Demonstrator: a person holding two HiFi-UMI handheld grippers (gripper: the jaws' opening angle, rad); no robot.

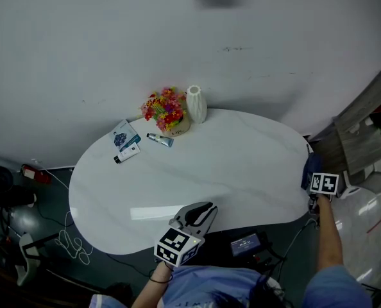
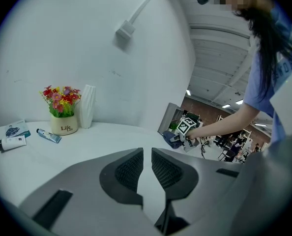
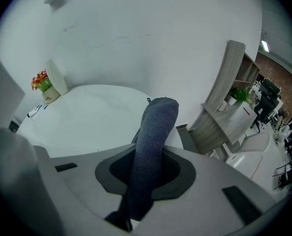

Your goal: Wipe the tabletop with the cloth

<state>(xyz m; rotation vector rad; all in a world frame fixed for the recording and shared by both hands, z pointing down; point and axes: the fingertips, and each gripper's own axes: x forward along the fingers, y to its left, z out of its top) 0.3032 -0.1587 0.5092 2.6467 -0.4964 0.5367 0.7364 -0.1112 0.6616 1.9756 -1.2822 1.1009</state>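
Observation:
The white oval tabletop (image 1: 242, 165) fills the middle of the head view. A dark blue cloth (image 3: 153, 132) hangs out between the jaws of my right gripper (image 3: 148, 166), which is shut on it. That gripper (image 1: 315, 177) is at the table's right edge, with the cloth (image 1: 311, 167) resting at the rim. My left gripper (image 1: 202, 212) hovers over the near edge; its jaws (image 2: 147, 154) stand almost together with nothing between them. In the left gripper view the right gripper (image 2: 184, 135) and cloth (image 2: 171, 139) show at the far side of the table (image 2: 87, 141).
At the back left of the table stand a flower pot (image 1: 167, 112) and a white ribbed vase (image 1: 196, 103). A booklet (image 1: 124, 134) and two tubes (image 1: 160, 140) lie beside them. A wooden shelf (image 1: 364, 127) stands to the right. Cables (image 1: 68, 239) lie on the floor at the left.

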